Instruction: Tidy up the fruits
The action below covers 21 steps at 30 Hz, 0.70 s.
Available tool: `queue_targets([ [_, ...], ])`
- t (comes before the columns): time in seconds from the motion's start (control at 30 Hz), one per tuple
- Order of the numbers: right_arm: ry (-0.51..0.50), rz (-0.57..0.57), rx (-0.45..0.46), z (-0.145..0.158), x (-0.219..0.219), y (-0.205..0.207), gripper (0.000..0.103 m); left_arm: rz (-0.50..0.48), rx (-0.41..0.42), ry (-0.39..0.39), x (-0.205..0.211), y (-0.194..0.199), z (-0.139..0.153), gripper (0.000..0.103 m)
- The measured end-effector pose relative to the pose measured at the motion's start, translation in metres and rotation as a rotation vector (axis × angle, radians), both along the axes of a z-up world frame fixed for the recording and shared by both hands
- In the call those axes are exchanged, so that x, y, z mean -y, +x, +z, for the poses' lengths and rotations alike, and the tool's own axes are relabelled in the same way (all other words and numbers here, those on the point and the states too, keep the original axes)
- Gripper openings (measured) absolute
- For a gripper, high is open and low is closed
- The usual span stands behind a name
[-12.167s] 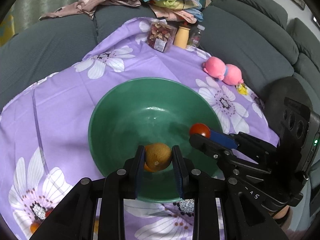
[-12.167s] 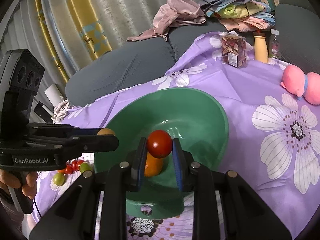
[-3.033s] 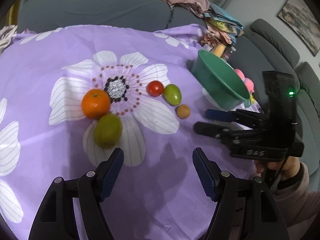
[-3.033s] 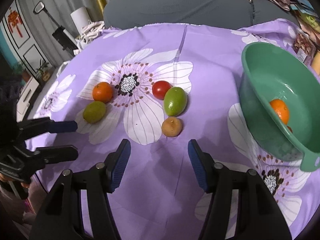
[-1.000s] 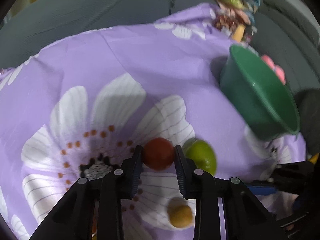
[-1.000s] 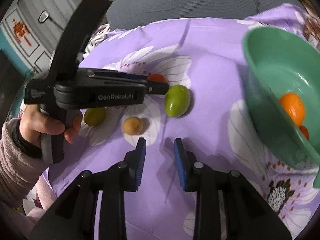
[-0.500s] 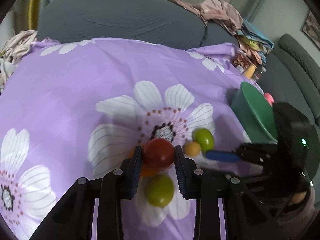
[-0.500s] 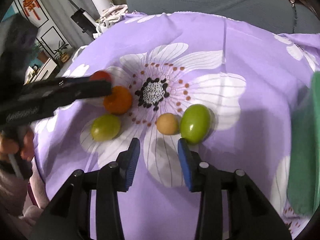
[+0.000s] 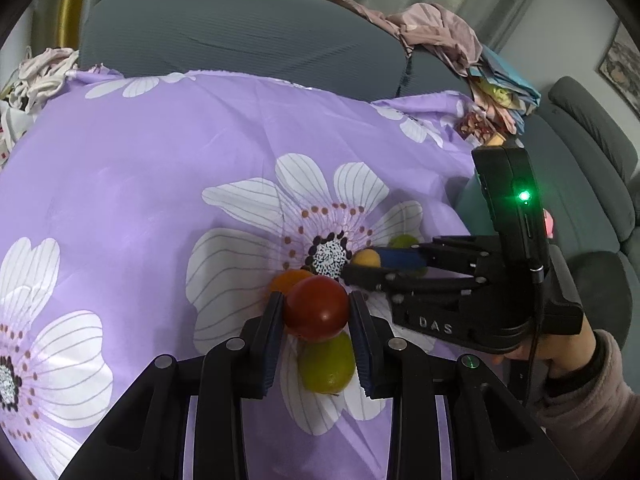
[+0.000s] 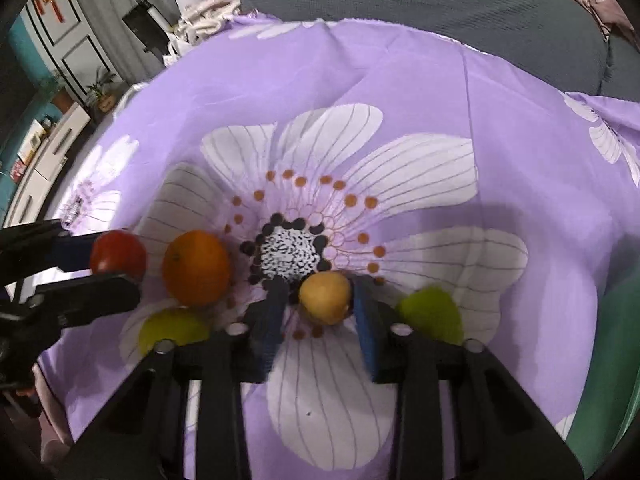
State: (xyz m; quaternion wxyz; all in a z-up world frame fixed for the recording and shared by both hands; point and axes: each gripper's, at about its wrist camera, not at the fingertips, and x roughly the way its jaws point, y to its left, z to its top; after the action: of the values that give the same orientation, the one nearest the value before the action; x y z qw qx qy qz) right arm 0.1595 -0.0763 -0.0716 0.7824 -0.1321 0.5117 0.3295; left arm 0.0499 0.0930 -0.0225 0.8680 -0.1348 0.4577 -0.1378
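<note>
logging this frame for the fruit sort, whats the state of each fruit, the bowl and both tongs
Round red tomato: held off the cloth in the left tongs, shut on it.
Small round yellow-tan fruit: on the purple flowered cloth, between the right tongs, which just closed on it.
Round orange: loose on the cloth.
Two green fruits: loose on the cloth.
Green plastic bowl: only its edge shows, contents hidden.

Both wrist cameras look steeply down along their own fingers, close above the purple cloth (image 9: 168,184). The left view faces the sofa (image 9: 224,28), the right gripper (image 9: 362,266) crossing from its right. Both share the big printed flower (image 10: 292,252), the tomato (image 9: 316,307) and the orange (image 10: 197,267).
</note>
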Motion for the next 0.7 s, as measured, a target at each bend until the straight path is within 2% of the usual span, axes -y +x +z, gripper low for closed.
queue_targets([
  [0.2,0.022,0.003,0.008,0.005,0.006,-0.006,0.026,-0.007,-0.001,-0.001,0.0,-0.003,0.0,0.031],
  [0.53,0.119,-0.029,0.067,0.042,0.039,-0.058,0.026,-0.044,0.005,0.029,0.02,-0.014,0.006,0.031],
  [0.7,0.118,-0.066,0.089,0.047,0.056,-0.077,0.026,-0.062,0.004,0.05,0.031,-0.023,0.009,0.031],
])
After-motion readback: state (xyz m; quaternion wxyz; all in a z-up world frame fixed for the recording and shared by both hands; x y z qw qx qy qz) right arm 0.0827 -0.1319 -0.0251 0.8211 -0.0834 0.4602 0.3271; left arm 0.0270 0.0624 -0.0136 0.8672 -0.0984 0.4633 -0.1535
